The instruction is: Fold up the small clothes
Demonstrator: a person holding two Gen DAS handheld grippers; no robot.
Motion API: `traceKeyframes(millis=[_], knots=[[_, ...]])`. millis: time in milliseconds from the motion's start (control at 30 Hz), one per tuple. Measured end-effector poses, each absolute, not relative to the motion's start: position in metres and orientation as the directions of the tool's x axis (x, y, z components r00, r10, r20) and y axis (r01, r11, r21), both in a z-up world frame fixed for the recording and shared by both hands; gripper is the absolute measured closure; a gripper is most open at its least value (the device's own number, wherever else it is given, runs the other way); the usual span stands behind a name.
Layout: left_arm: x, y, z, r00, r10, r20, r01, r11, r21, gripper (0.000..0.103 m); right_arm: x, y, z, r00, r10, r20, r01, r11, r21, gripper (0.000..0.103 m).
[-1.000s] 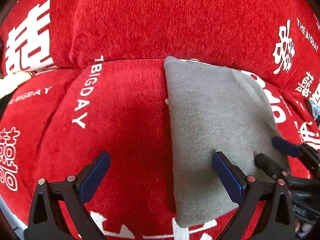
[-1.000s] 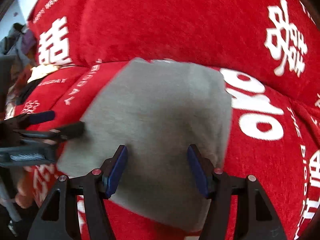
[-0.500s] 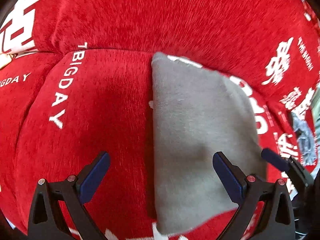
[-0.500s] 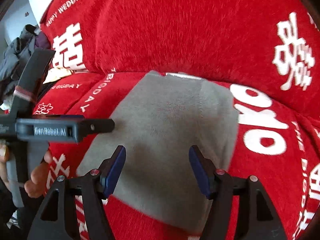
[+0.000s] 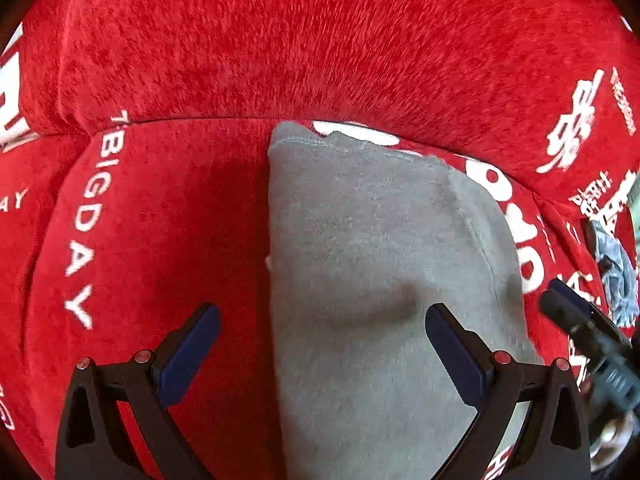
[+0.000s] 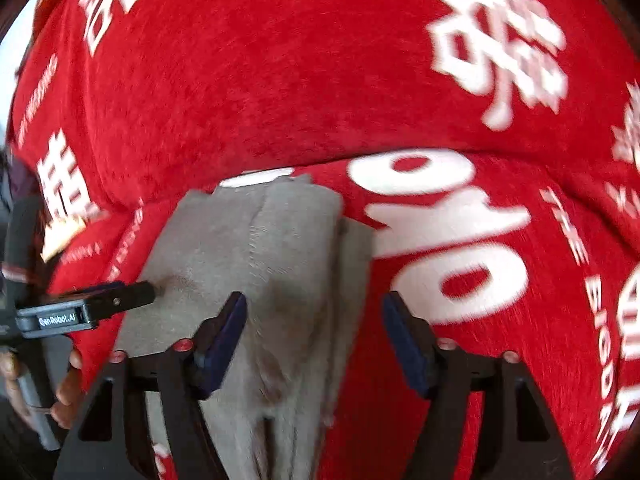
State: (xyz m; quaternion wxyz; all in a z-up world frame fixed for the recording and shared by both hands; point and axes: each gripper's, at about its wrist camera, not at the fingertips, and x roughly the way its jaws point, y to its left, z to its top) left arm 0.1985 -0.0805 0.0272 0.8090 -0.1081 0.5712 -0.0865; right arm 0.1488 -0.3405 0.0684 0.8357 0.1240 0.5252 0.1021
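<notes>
A: Grey garment (image 5: 380, 280), folded into a long narrow shape, lies flat on the seat of a red sofa cover (image 5: 168, 208) printed with white lettering. Its far end reaches the crease where the seat meets the backrest.

B: And the left claw (image 5: 322, 344)?

A: Spread wide, nothing pinched. Its left blue pad hangs over bare red fabric; its right pad (image 5: 454, 354) is over the grey cloth. The garment's long left edge runs between the two fingers. A shallow dent shows in the cloth near that right pad.

B: From the other camera, does the left claw (image 6: 148, 292) touch the cloth?

A: Its dark tip lies at the garment's (image 6: 260, 256) left side, by a small dimple. Whether it presses there I cannot tell. A hand (image 6: 66, 384) grips its handle at the frame's left edge.

B: The right claw (image 6: 314, 338)?

A: Its jaws have just been opening and stand apart. The left pad (image 6: 224, 340) is over the grey cloth, the right pad over the red cover (image 6: 460, 280) beside the big white letters. The garment's right edge passes between them, but neither pad squeezes it. That view is motion-blurred.

B: Anything else around?

A: In the left view, a bluish-grey piece of clothing (image 5: 614, 272) lies far right on the sofa, and the right claw's tip (image 5: 560, 310) pokes in just below it.
</notes>
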Motion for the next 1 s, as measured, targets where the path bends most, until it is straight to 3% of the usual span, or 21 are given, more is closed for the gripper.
traceKeyframes(millis=[167, 467, 633, 767, 867, 933, 1000], knots=[[0.185, -0.063, 0.025, 0.316, -0.290, -0.904, 0.005, 0.953, -0.304, 0.001, 0.125, -0.359, 0.063, 0.402, 0.400, -0.824, 0.031, 0.893, 0.449, 0.025], [0.182, -0.071, 0.011, 0.266, -0.337, -0.903, -0.001, 0.937, -0.350, 0.001, 0.121, -0.339, 0.040, 0.340, 0.490, -0.803, 0.011, 0.851, 0.524, 0.025], [0.193, -0.088, -0.005, 0.220, -0.384, -0.897, 0.011, 0.920, -0.391, 0.001, 0.138, -0.328, 0.011, 0.261, 0.474, -0.841, 0.014, 0.869, 0.495, 0.025], [0.200, -0.096, -0.006, 0.229, -0.403, -0.886, 0.031, 0.913, -0.407, 0.001, 0.148, -0.321, 0.006, 0.284, 0.505, -0.815, -0.006, 0.851, 0.526, 0.019], [0.201, -0.108, -0.002, 0.238, -0.401, -0.885, 0.077, 0.916, -0.394, 0.015, 0.151, -0.306, 0.006, 0.293, 0.480, -0.827, -0.064, 0.873, 0.484, 0.023], [0.200, -0.108, 0.003, 0.251, -0.395, -0.884, 0.080, 0.918, -0.388, 0.029, 0.149, -0.301, 0.012, 0.297, 0.494, -0.817, -0.096, 0.867, 0.489, 0.051], [0.197, -0.103, 0.012, 0.271, -0.392, -0.879, 0.088, 0.920, -0.383, 0.050, 0.144, -0.300, 0.023, 0.329, 0.492, -0.806, -0.109, 0.867, 0.486, 0.057]])
